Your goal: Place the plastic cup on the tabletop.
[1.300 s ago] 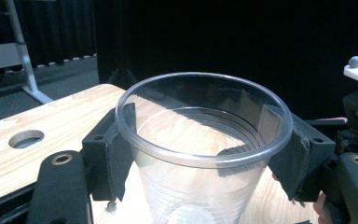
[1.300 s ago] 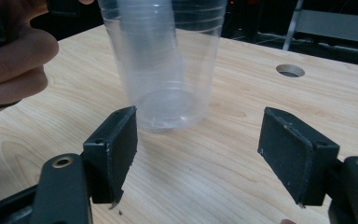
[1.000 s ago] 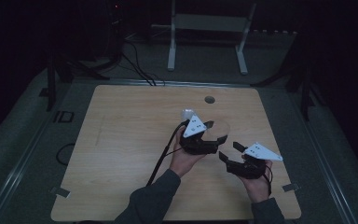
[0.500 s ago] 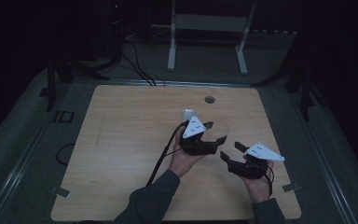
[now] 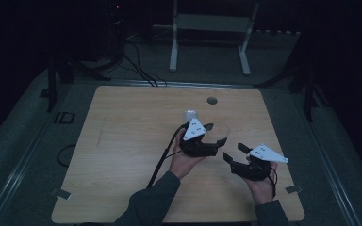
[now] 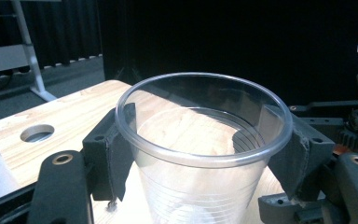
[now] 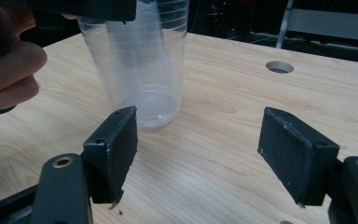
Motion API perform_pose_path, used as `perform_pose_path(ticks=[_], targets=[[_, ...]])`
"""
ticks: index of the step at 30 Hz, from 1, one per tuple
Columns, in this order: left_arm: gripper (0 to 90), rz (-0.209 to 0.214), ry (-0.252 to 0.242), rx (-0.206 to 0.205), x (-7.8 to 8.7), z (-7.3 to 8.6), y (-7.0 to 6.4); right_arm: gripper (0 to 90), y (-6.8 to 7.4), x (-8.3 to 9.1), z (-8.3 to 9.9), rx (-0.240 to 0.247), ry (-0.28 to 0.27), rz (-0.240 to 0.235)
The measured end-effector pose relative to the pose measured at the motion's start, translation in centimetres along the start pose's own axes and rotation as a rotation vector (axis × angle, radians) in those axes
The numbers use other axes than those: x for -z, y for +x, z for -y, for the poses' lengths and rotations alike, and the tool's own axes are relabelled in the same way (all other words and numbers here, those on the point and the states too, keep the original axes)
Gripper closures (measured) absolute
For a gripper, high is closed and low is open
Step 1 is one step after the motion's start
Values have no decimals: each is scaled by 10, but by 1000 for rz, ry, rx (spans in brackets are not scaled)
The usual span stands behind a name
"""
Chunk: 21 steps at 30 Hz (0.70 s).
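Left hand-held gripper clamps the clear plastic cup just under its rim: light, flimsy, slippery. Right hand-held gripper gapes wide.

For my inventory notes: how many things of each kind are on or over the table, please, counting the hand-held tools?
Clear plastic cups: 2, held cup and free cup
Tools: 2, left tool and right tool
Total: 4
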<state>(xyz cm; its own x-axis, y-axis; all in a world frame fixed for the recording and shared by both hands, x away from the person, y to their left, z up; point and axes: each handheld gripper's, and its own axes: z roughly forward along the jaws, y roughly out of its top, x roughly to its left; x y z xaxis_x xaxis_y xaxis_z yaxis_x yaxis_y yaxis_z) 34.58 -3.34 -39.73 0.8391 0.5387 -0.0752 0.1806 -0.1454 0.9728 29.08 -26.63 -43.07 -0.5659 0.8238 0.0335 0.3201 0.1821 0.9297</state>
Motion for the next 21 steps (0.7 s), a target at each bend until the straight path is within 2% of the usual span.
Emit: perform_pose_path(ticks=[21], targets=[[296,-1,2,0,1,11,3,280,-2,2,1,-6,-3,6]])
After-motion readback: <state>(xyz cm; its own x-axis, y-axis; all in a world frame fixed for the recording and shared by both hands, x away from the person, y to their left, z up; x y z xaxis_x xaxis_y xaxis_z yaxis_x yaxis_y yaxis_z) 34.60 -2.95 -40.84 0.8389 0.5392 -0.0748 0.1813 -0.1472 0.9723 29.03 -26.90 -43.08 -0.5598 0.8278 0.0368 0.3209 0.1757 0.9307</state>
